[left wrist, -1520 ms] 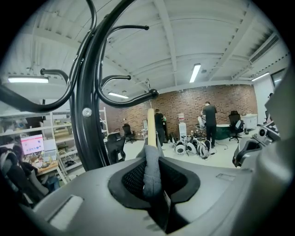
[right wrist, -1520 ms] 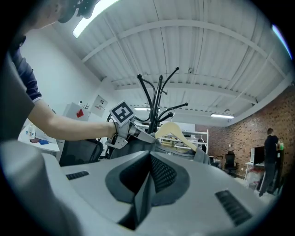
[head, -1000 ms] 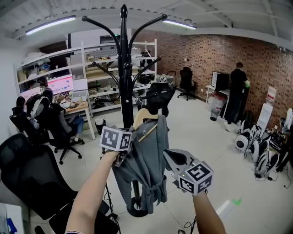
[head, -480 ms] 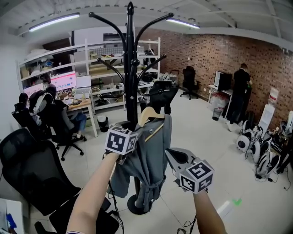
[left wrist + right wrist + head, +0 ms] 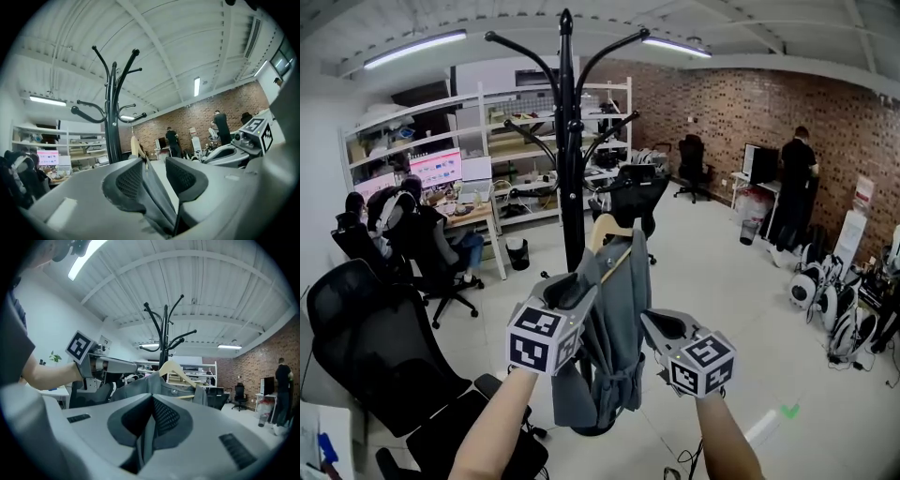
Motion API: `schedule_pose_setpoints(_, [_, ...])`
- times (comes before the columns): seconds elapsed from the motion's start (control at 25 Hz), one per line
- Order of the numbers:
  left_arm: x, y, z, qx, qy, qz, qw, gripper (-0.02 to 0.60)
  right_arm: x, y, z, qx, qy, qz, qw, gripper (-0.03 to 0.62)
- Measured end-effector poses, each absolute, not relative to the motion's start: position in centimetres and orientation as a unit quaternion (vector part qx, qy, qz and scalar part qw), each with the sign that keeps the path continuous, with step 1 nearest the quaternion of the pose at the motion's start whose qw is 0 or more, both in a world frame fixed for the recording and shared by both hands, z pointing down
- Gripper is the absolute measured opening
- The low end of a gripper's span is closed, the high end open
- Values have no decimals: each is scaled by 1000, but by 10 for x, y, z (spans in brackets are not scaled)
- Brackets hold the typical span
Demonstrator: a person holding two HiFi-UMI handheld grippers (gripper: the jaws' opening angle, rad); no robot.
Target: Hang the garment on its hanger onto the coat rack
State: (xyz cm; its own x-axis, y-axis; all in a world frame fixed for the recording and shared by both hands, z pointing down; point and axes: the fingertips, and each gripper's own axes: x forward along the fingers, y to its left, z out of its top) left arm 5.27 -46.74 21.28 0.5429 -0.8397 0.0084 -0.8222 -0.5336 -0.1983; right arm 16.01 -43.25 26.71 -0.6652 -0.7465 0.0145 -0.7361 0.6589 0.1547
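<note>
A grey garment [image 5: 614,328] hangs on a wooden hanger [image 5: 605,230] in front of the black coat rack [image 5: 571,187]. Whether the hook sits on a rack arm I cannot tell. My left gripper [image 5: 577,286] is at the garment's left shoulder. Its jaws are closing, with a fold of the grey fabric [image 5: 157,197] between them, lying on one pad and clear of the other. My right gripper [image 5: 649,321] is at the garment's right edge, shut on a thin strip of the cloth [image 5: 146,437]. The hanger [image 5: 173,367] and rack [image 5: 165,333] rise beyond its jaws.
Black office chairs [image 5: 366,347] stand at the near left. People sit at desks [image 5: 412,234] before white shelving [image 5: 487,141]. Another chair [image 5: 633,197] is behind the rack. A person [image 5: 792,187] stands by the brick wall, with white machines [image 5: 834,309] along the right.
My left gripper has dropped lower and come nearer to me along the garment's left side, and its jaws have parted. The right gripper has hardly moved.
</note>
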Motion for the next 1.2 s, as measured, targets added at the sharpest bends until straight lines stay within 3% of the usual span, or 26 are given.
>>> schedule_pose_setpoints(0.2, [51, -441, 268, -873, 484, -41, 38, 10, 161, -420, 281, 404, -912, -55, 41, 2])
schedule_pose_setpoints(0.52, [56, -433, 323, -872, 486, -55, -19, 5, 155, -413, 294, 396, -917, -39, 32, 2])
schedule_pose_setpoints(1.2, [64, -428, 324, -878, 474, -47, -36, 5, 154, -411, 295, 395, -917, -39, 40, 2])
